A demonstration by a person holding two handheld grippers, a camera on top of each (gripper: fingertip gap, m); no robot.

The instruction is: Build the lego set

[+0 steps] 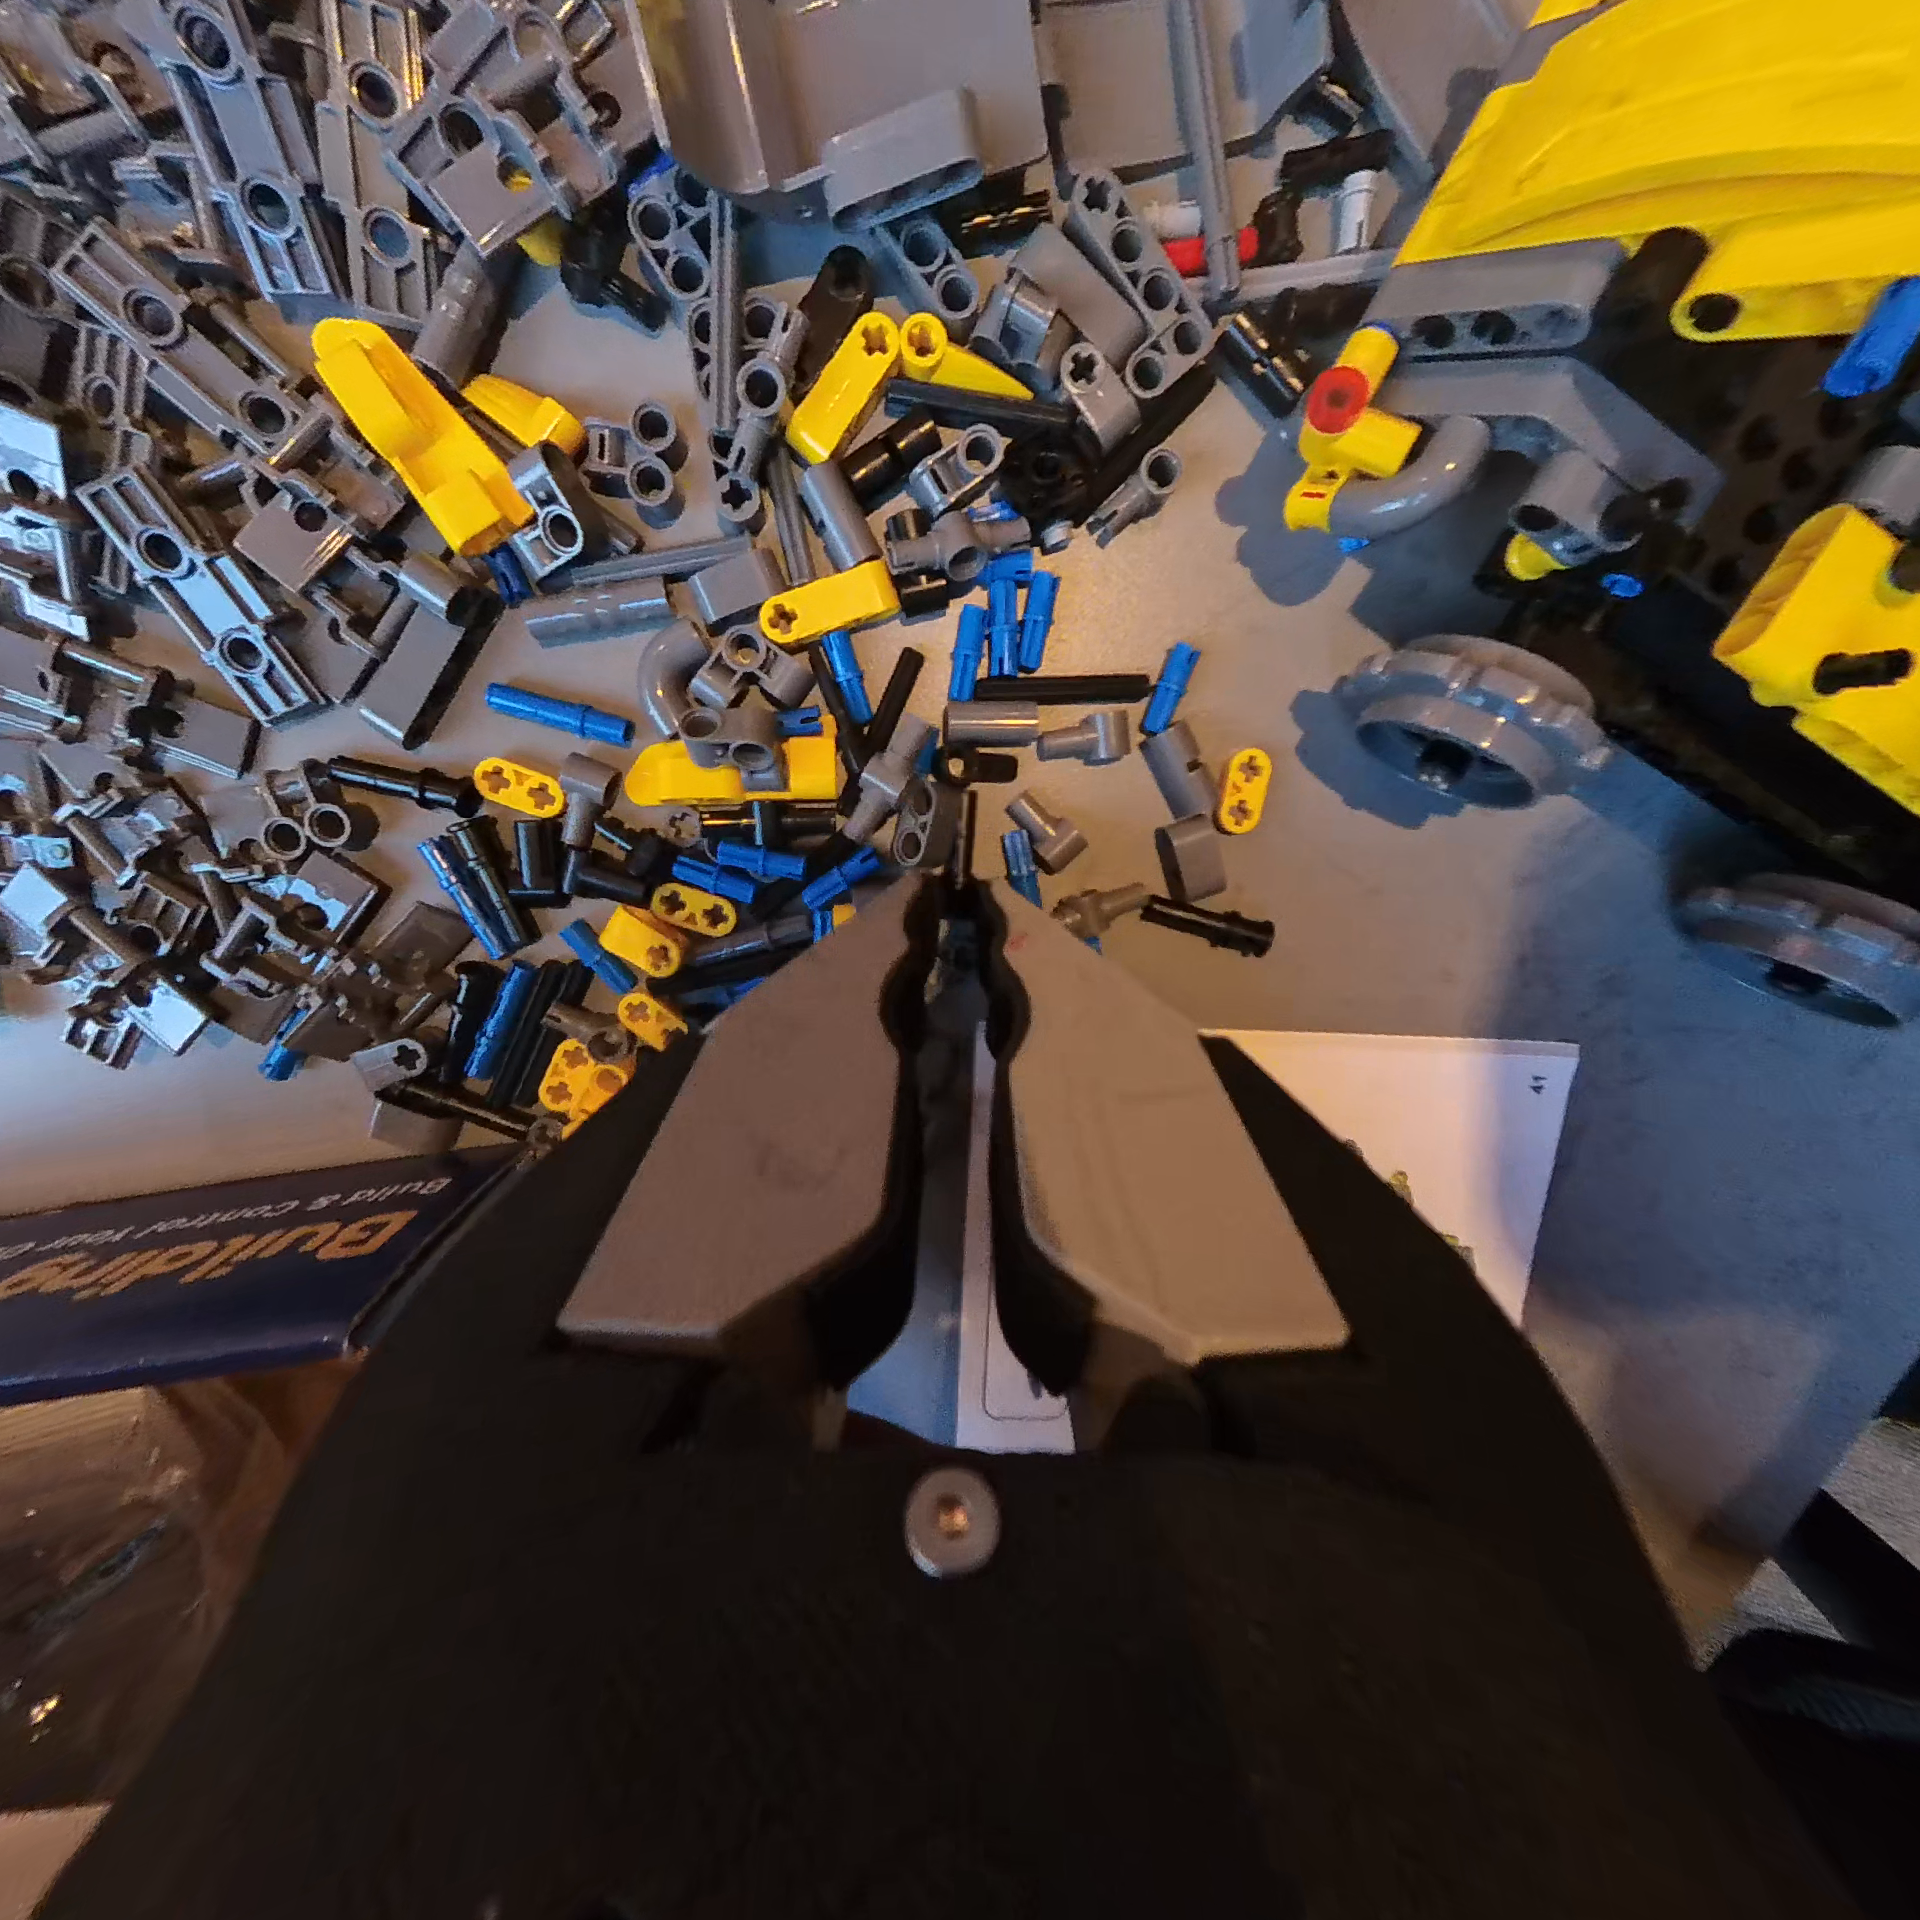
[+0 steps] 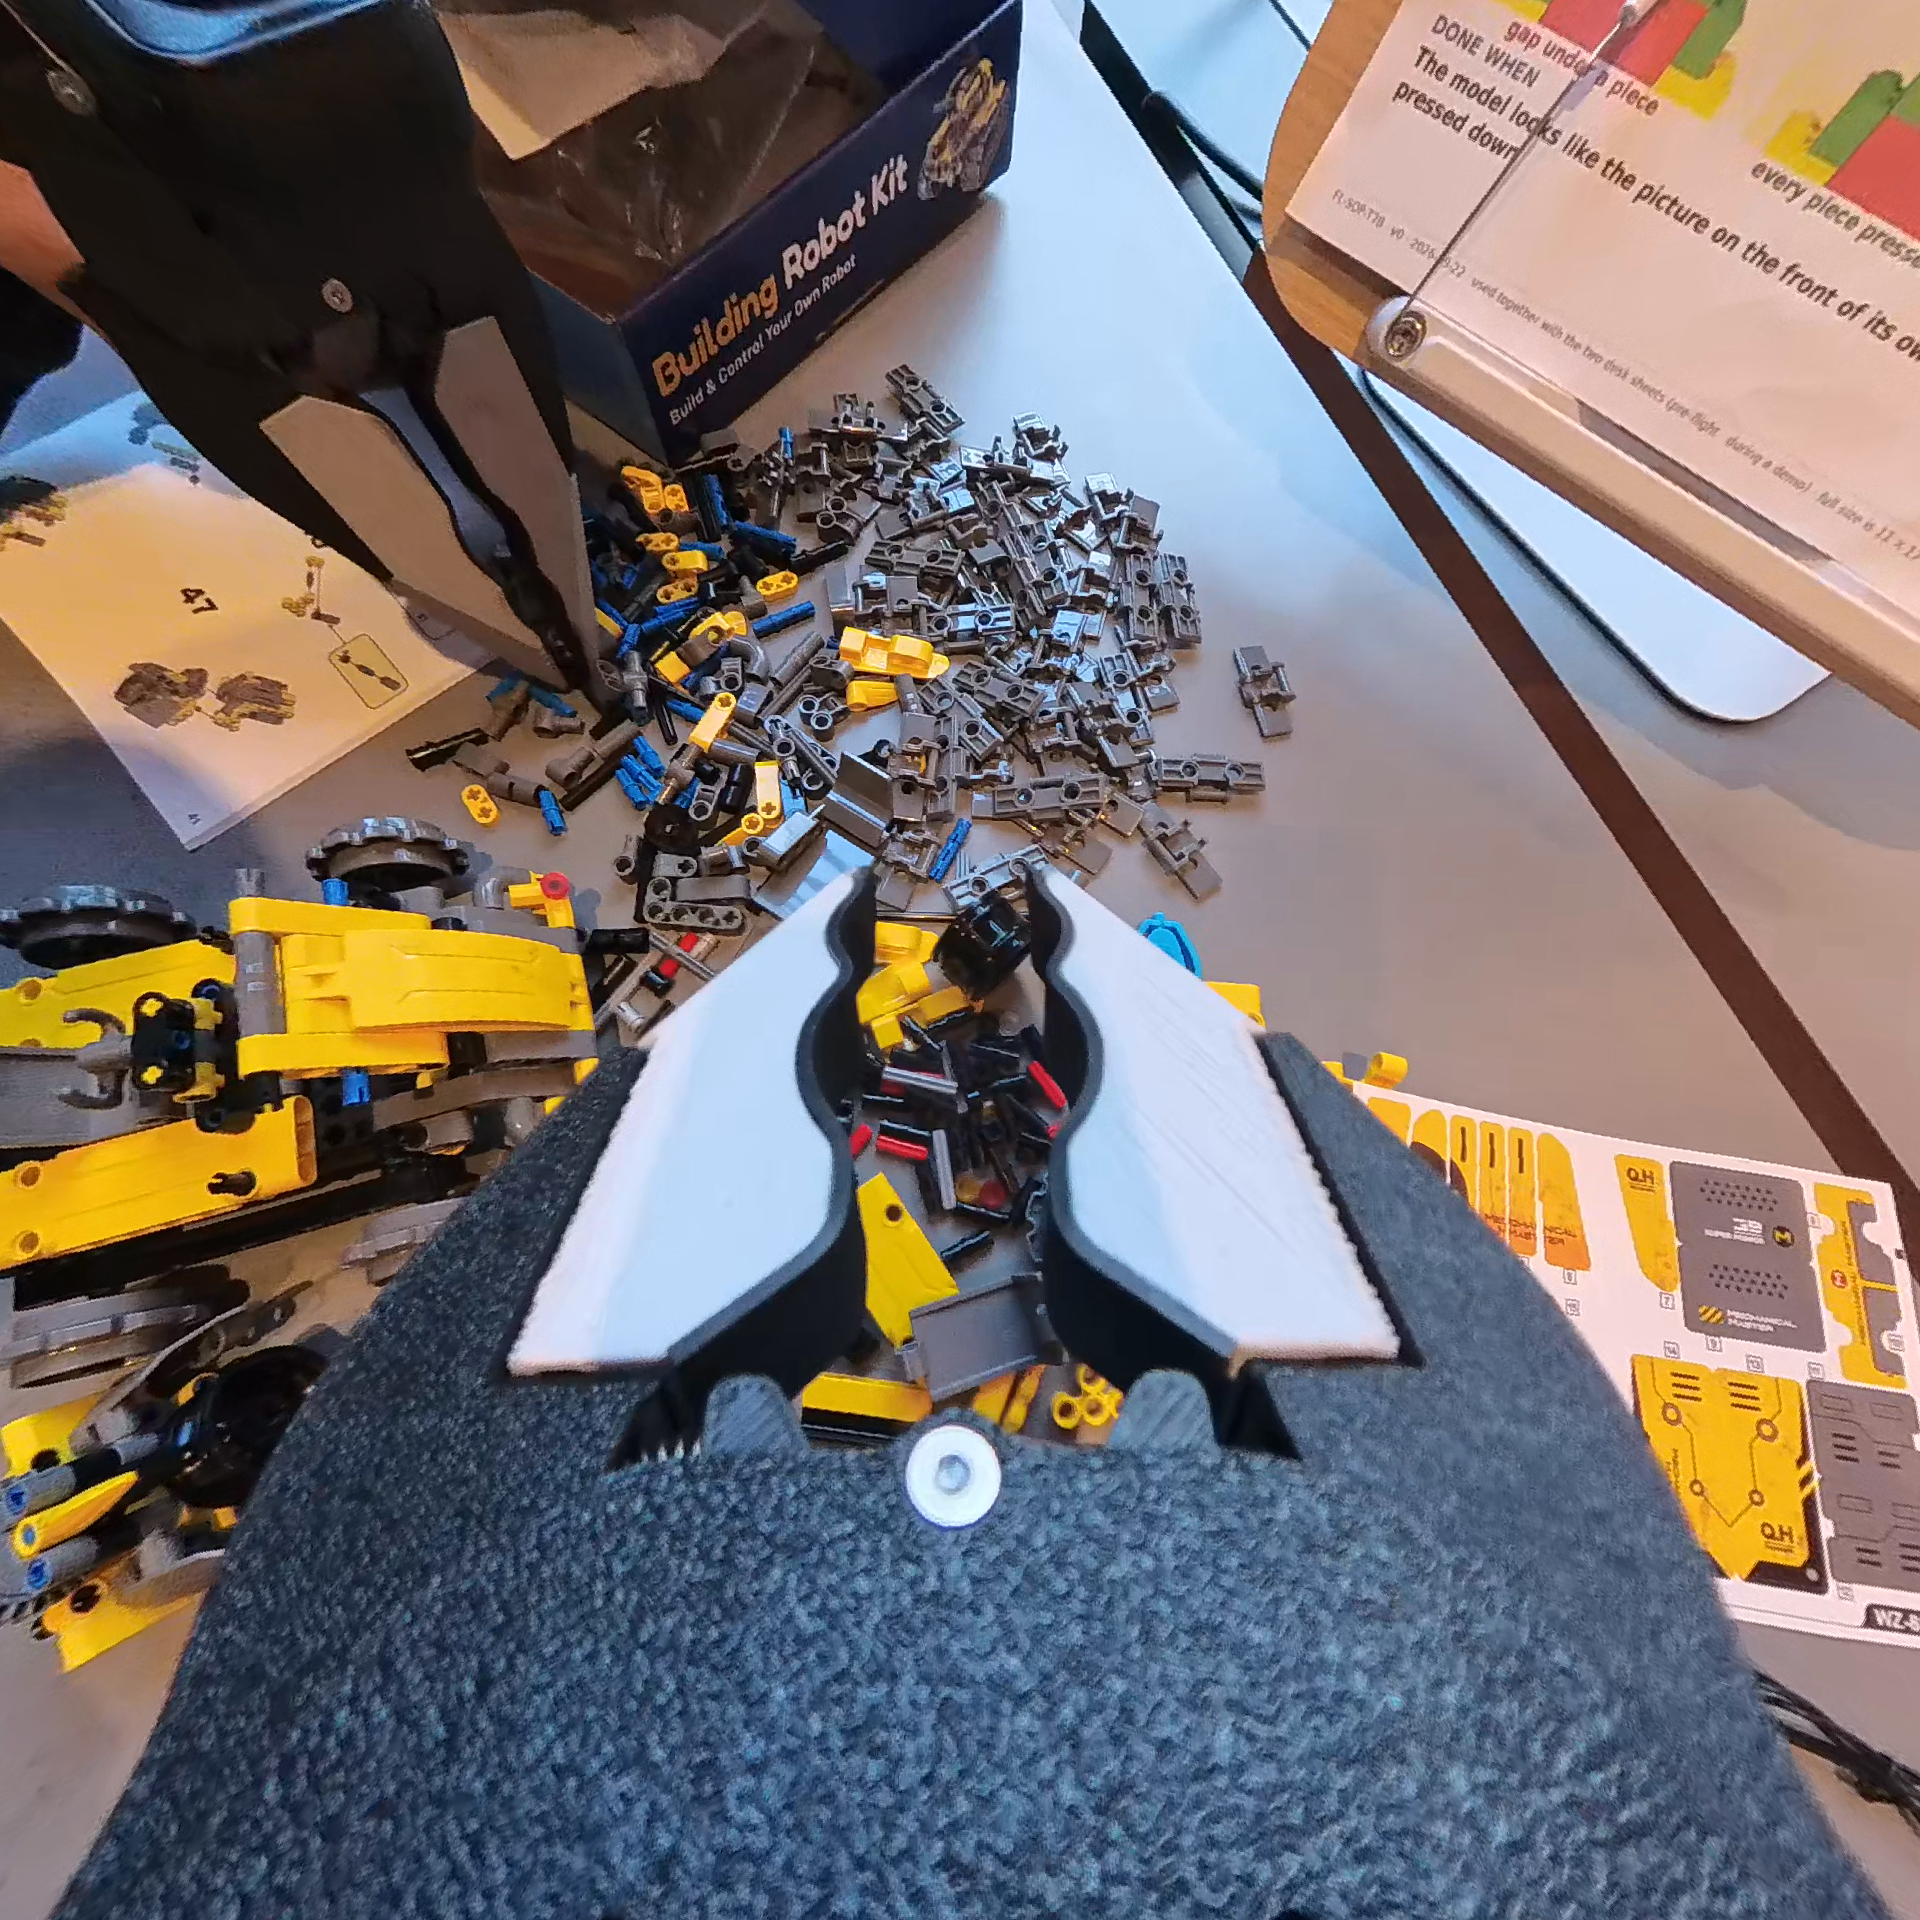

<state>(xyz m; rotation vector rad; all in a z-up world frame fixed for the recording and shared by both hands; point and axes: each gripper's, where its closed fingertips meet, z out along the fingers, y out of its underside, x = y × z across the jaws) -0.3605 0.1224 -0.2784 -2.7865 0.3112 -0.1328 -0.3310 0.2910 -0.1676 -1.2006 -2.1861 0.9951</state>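
Observation:
A heap of small grey, black, blue and yellow building-kit parts (image 1: 644, 582) lies on the grey table; it also shows in the right wrist view (image 2: 987, 644). My left gripper (image 1: 958, 896) is down at the near edge of the heap, its jaws closed on a thin black axle (image 1: 968, 826) that sticks out past the tips. The left gripper also shows in the right wrist view (image 2: 569, 665). My right gripper (image 2: 951, 888) is open above a smaller heap of black, red and yellow pins (image 2: 956, 1122). A round black part (image 2: 985, 935) lies between its tips, untouched.
A half-built yellow and grey tracked model (image 1: 1683, 343) stands right of the heap, seen also at left in the right wrist view (image 2: 312, 1008). A dark blue kit box (image 2: 810, 260), an open instruction booklet (image 2: 208, 665), a sticker sheet (image 2: 1683, 1330) and a wooden stand holding a printed sheet (image 2: 1621, 229) surround the parts. Across from one pair of fingers to the other is roughly 20 centimeters.

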